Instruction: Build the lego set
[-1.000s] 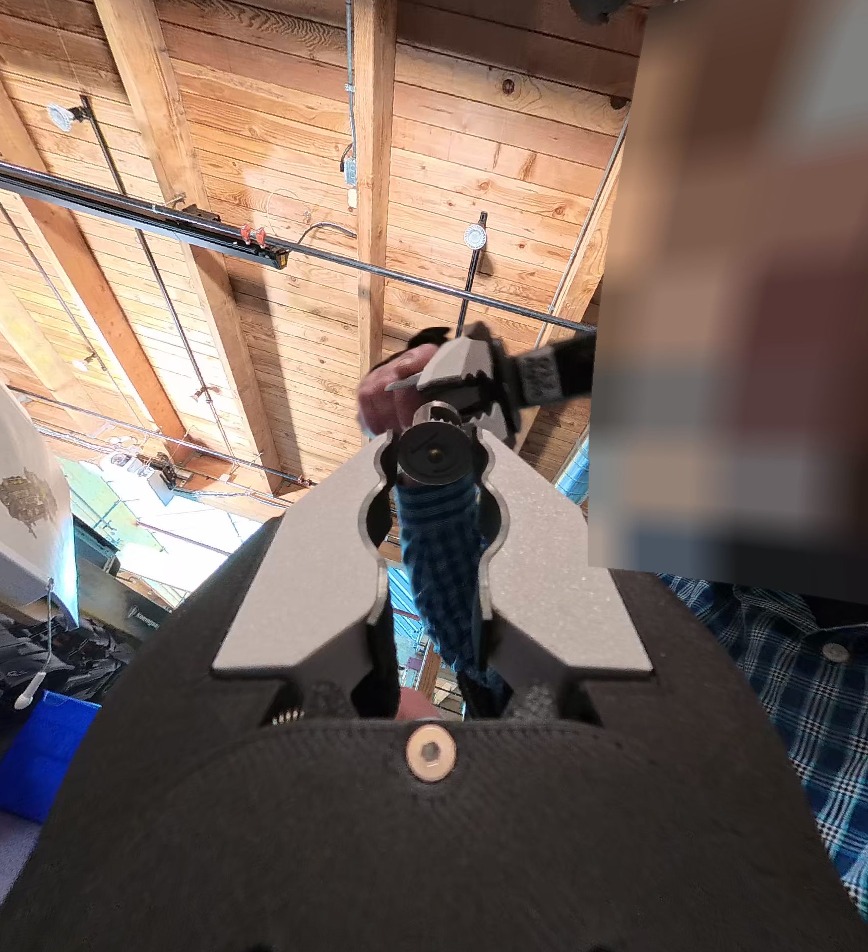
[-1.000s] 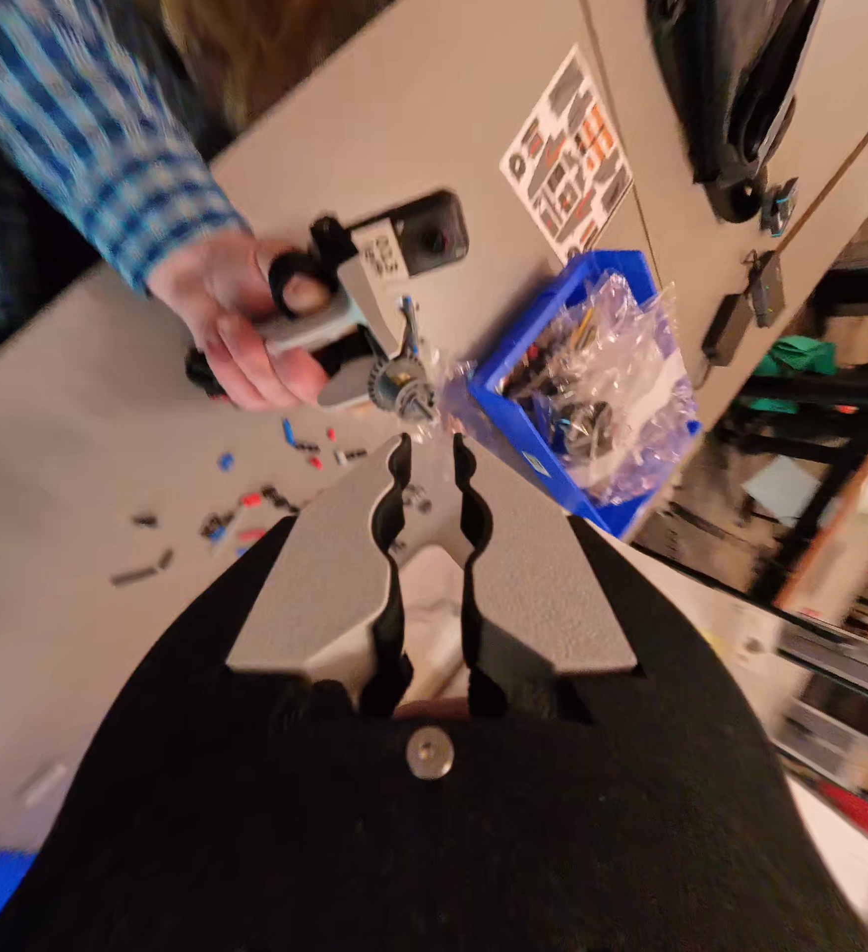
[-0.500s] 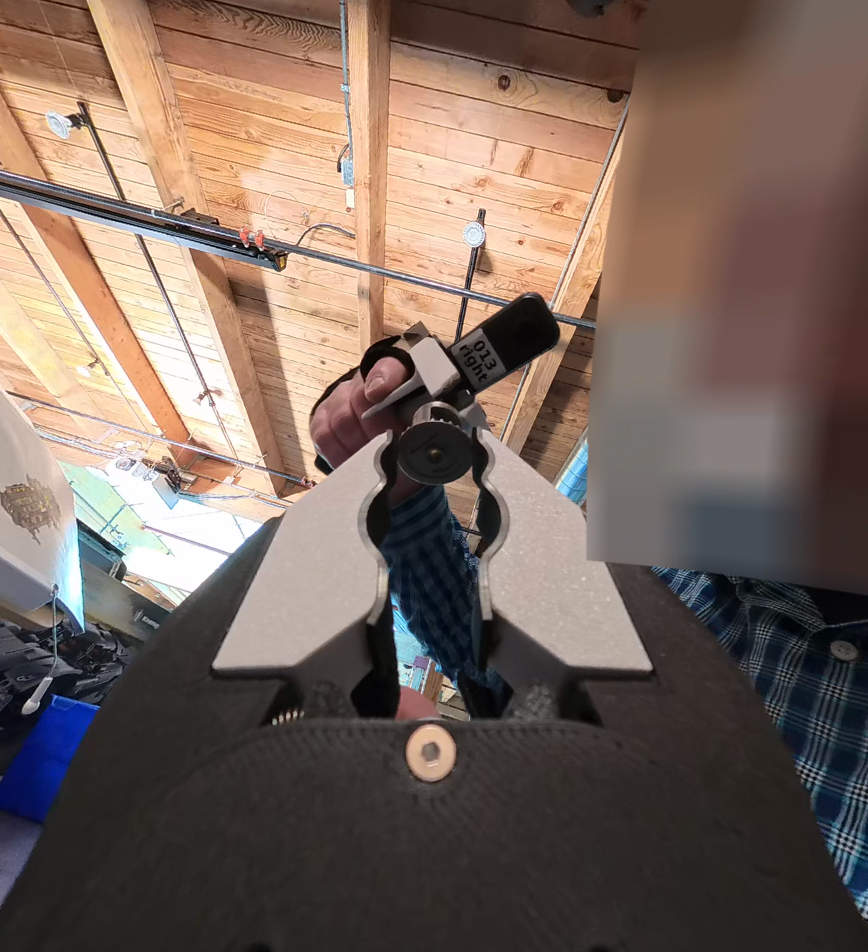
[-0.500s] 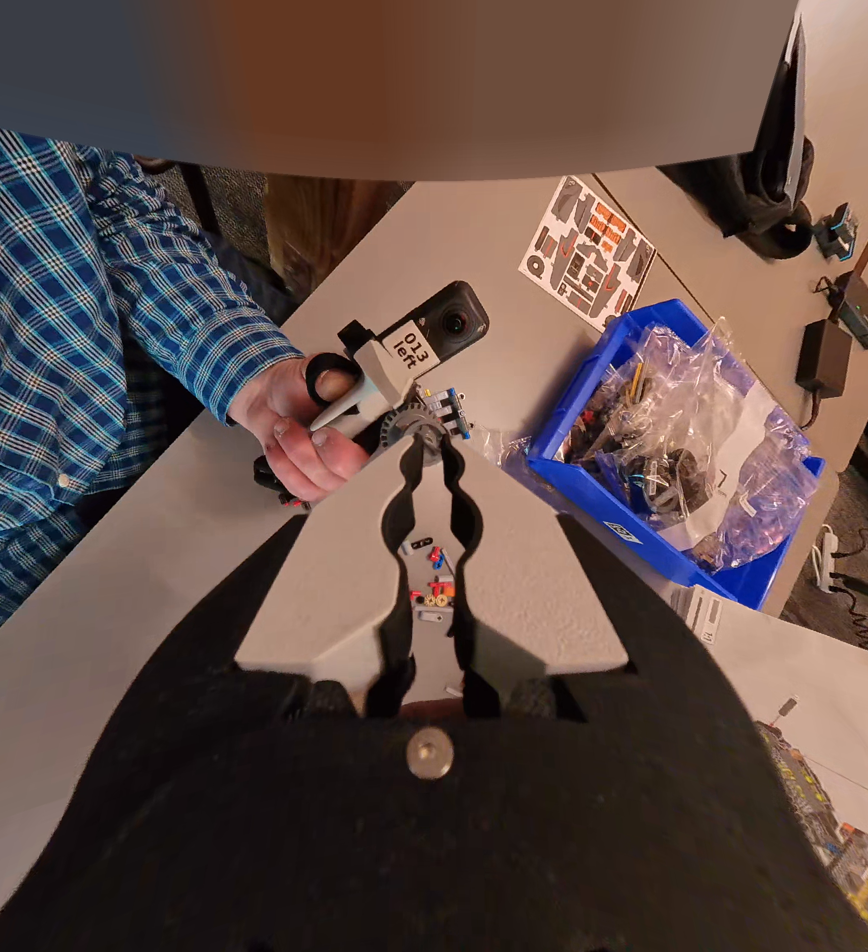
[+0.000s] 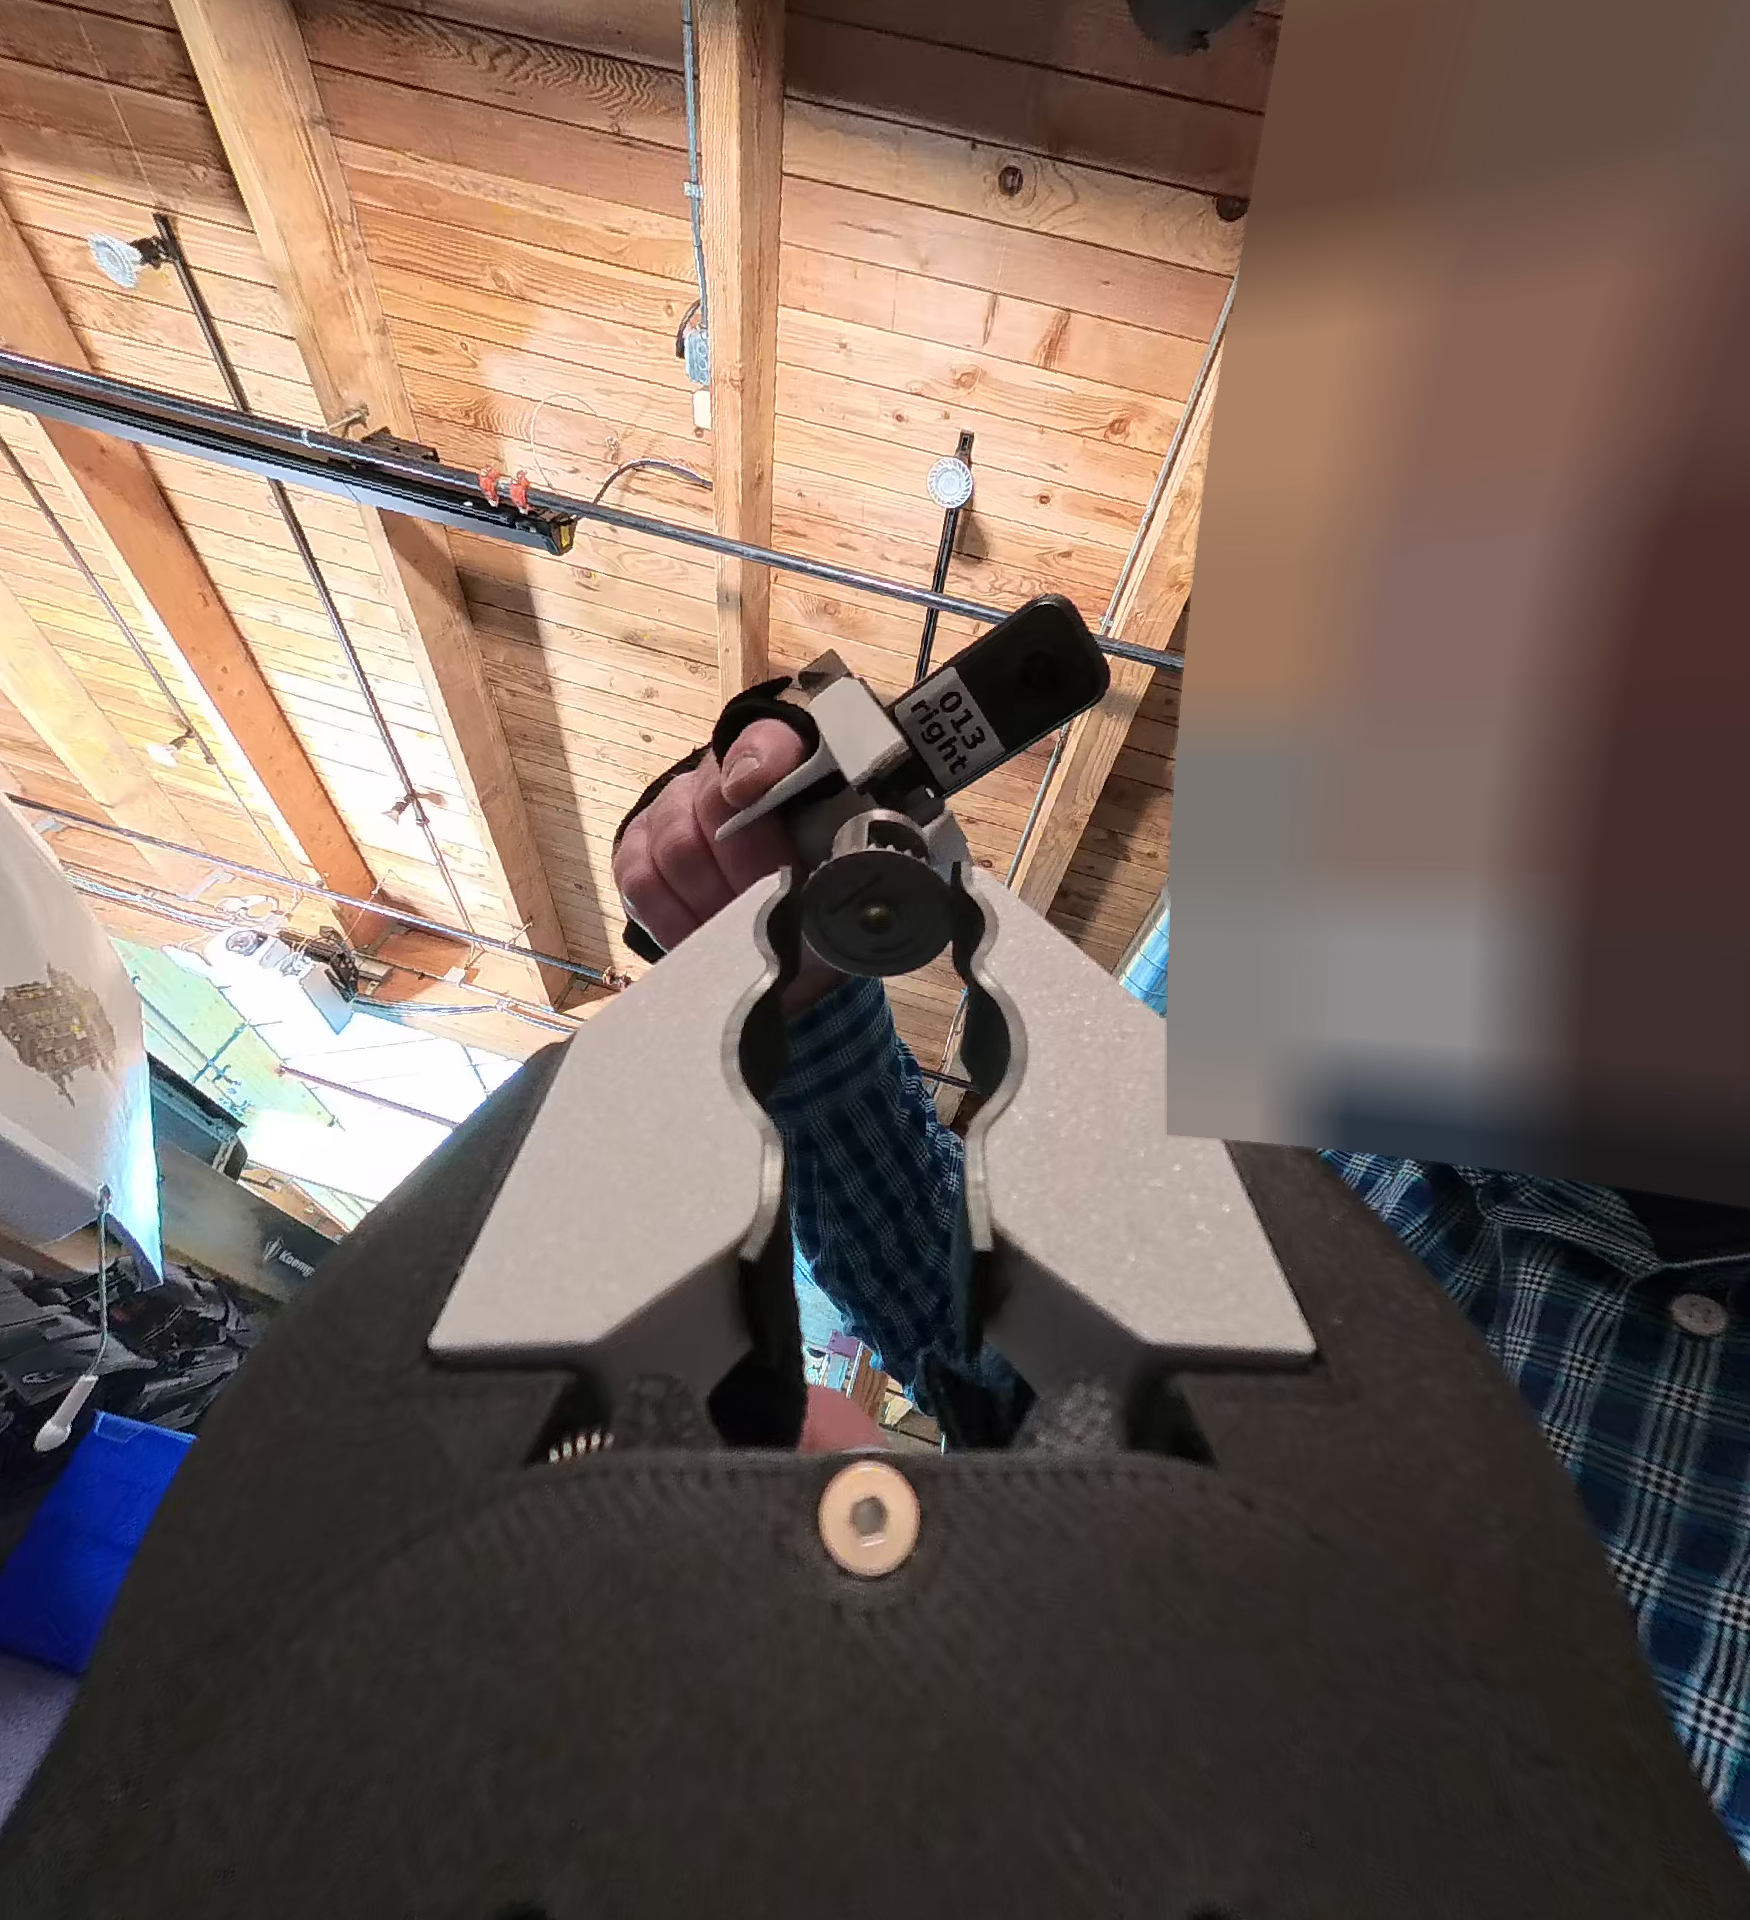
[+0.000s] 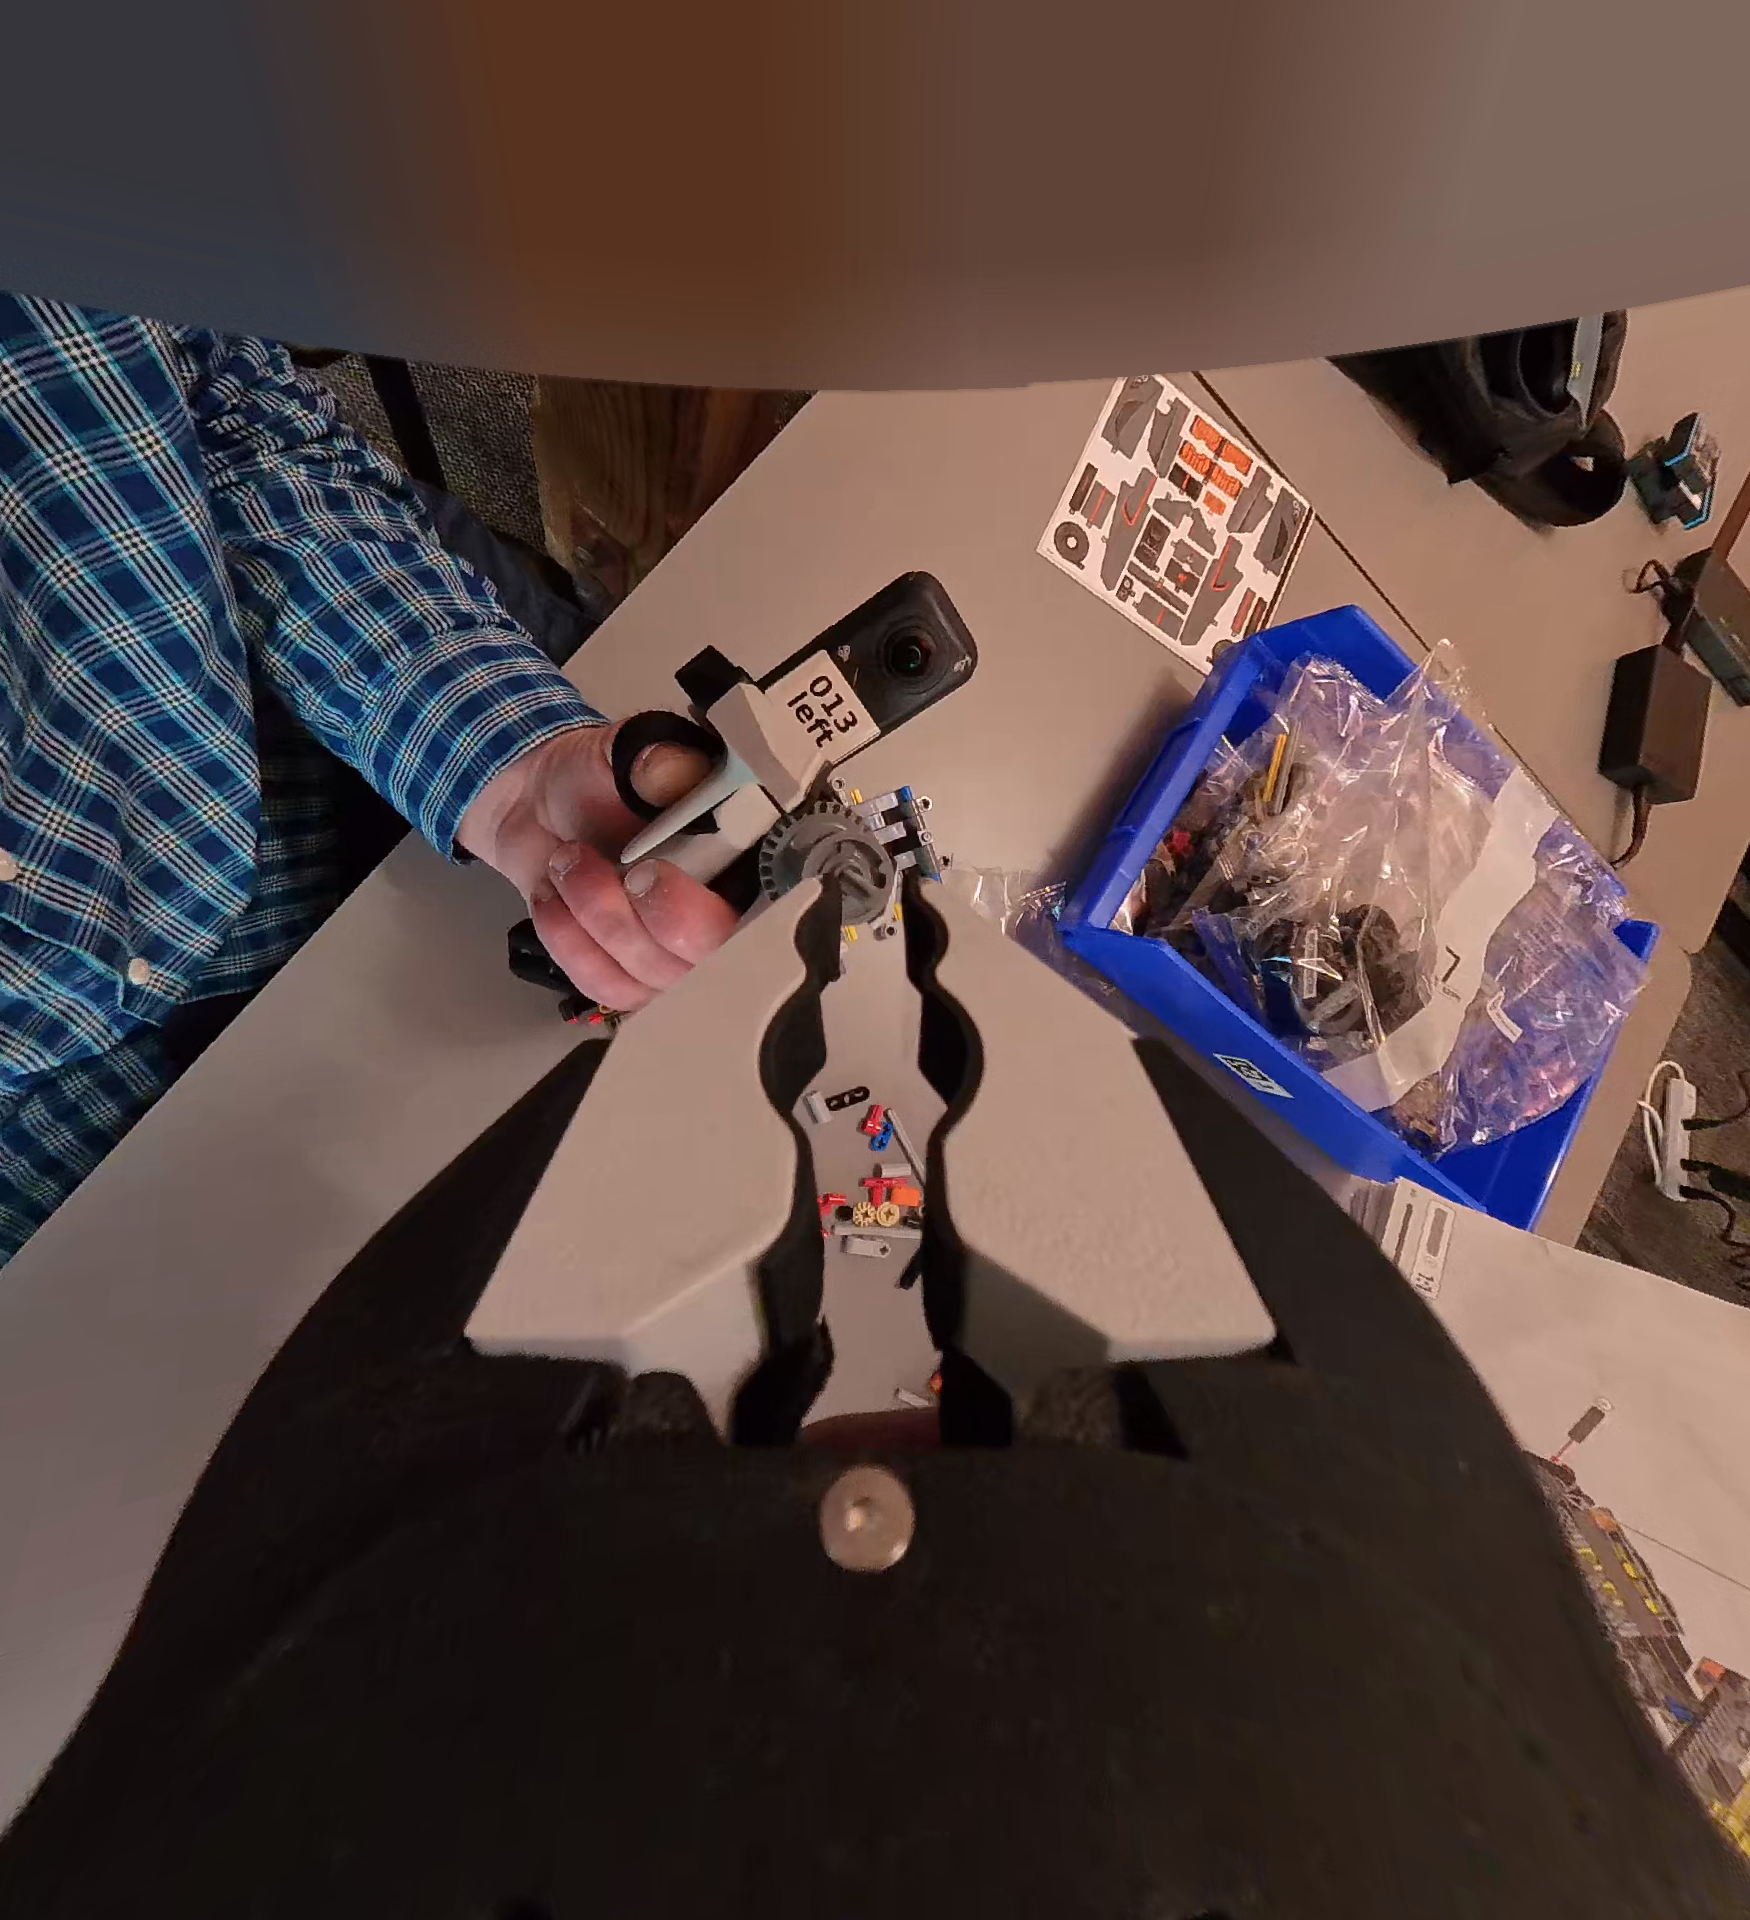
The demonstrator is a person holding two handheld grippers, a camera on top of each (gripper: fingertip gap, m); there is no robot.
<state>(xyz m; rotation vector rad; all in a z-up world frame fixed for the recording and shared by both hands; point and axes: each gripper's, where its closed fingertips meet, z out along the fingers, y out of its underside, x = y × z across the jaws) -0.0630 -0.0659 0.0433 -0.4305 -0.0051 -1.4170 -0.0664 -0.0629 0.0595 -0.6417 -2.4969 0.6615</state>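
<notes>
A small lego gear assembly is held up in the air between both grippers. In the left wrist view, which looks up at the wooden ceiling, it shows as a dark round disc point(image 5: 876, 920) clamped between my left gripper's point(image 5: 876, 904) tips. My right gripper point(image 5: 892, 826) meets it from above, on a grey toothed part. In the right wrist view, my right gripper point(image 6: 866, 888) is closed to a narrow gap on the grey hub next to the toothed gear point(image 6: 798, 857). Short grey and blue beams point(image 6: 897, 816) stick out behind it.
Below lies a grey table point(image 6: 227, 1195) with several small loose lego parts point(image 6: 876, 1184). A blue bin point(image 6: 1214, 997) with plastic bags of parts stands at the right. A sticker sheet point(image 6: 1177, 520) lies beyond it. An instruction booklet point(image 6: 1629, 1507) lies at the lower right. Both grippers' tips are close together, under 4 cm apart.
My right gripper has swung in over the table, come down onto the gear assembly and narrowed its gap on it. My left gripper has kept its hold and hardly moved.
</notes>
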